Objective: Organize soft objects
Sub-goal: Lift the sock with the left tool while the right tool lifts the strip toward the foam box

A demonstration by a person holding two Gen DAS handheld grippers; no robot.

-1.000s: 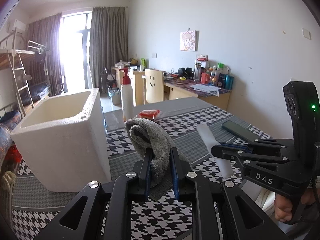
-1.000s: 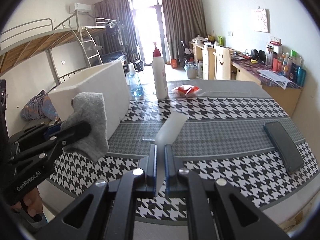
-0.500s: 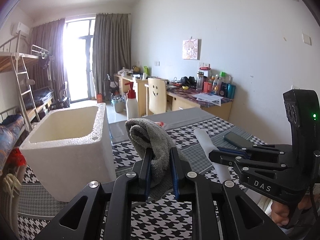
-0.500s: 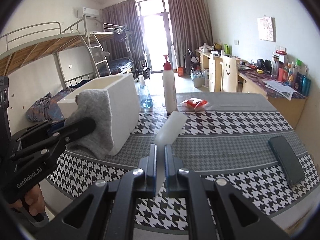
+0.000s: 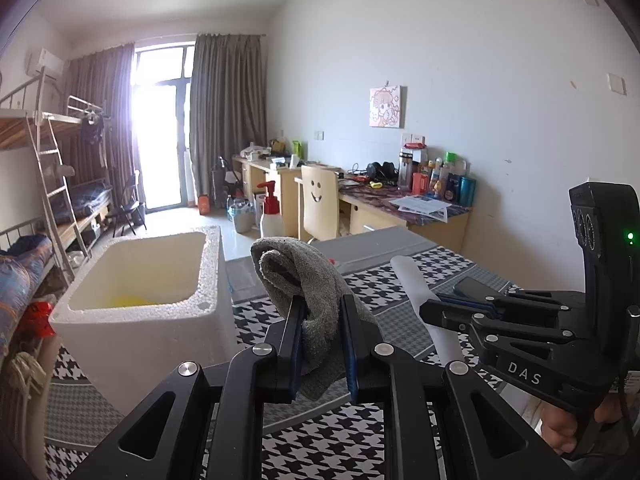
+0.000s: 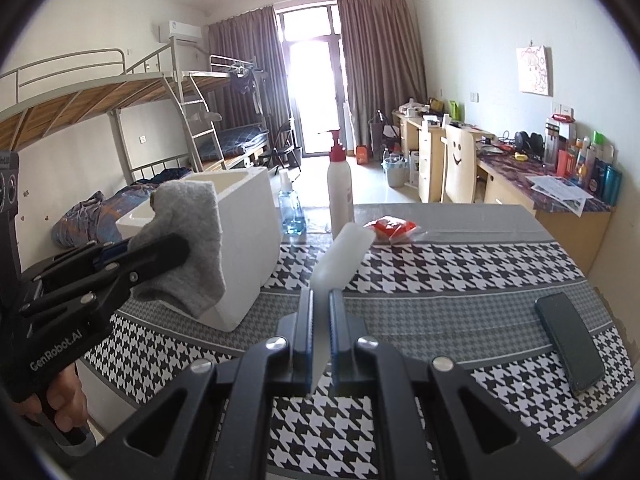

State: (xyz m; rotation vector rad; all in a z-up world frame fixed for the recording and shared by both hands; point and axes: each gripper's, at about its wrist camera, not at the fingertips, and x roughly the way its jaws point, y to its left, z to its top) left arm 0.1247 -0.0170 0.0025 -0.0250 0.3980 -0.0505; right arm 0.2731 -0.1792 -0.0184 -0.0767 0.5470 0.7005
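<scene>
My left gripper point(image 5: 320, 304) is shut on a grey sock point(image 5: 304, 276) and holds it up above the table, right of a white foam box point(image 5: 140, 300). The sock point(image 6: 192, 240) and left gripper point(image 6: 160, 248) also show in the right wrist view, in front of the box point(image 6: 248, 240). My right gripper point(image 6: 319, 300) is shut on a white translucent soft tube point(image 6: 340, 256), held above the table. The right gripper point(image 5: 432, 308) and tube point(image 5: 420, 296) show at the right of the left wrist view. Something yellow lies inside the box.
The houndstooth tablecloth point(image 6: 440, 272) carries a black phone point(image 6: 568, 340), a red packet point(image 6: 390, 226), a white pump bottle point(image 6: 339, 196) and a blue bottle point(image 6: 292, 212). A chair with a smiley face point(image 6: 460, 164), desks and bunk beds stand behind.
Both grippers have risen with their loads; the views look down into the foam box more, and the sock now hangs nearer the box's rim.
</scene>
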